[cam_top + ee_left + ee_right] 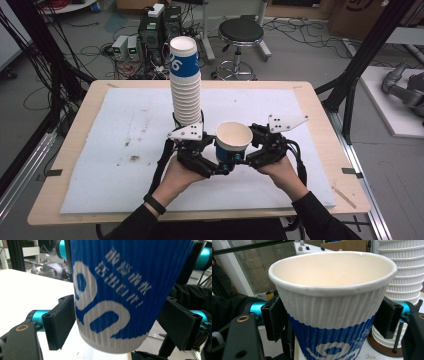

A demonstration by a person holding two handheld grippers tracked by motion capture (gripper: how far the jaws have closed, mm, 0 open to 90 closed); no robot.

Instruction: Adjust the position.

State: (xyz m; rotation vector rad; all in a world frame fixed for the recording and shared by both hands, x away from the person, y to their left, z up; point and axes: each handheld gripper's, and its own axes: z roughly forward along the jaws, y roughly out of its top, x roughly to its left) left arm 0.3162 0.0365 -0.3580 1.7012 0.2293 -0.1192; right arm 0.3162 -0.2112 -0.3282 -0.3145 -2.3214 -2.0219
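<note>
room: lab floor with loose cables, electronics boxes [150, 30] behind the counter, round black stool [241, 32] beyond the far edge, black frame posts at both sides.
counter: wooden counter [75, 130] with a white mat [125, 150] over most of it; mat has a few dark stains left of centre.
cup: single paper cup [233, 141], ribbed wall, white upper band, blue lower part with white print, empty cream inside. Upright, mouth up, held above the mat near the counter's front middle, between the two grippers.
right gripper: right gripper [329, 317] has its jaws on either side of the cup at about the white/blue line; pads look pressed to the wall, so closed on the cup. High view puts this gripper [257, 150] just right of the cup, in the person's right hand [280, 170].
left gripper: left gripper [117, 322] brackets the same cup's blue lower part; left pad touches the wall, right pad touches or sits just off it, can't tell. Jaws about one cup-width apart. In the high view, left gripper [207, 160] sits just left of the cup, in the left hand [177, 177].
stack: tall stack of nested cups [185, 85], top one blue and white, standing upright on the mat just behind the left gripper; right gripper view shows it close behind the held cup, on a dark round base [384, 346].
person: black sleeves, dark wristband [154, 204] on left wrist.
</note>
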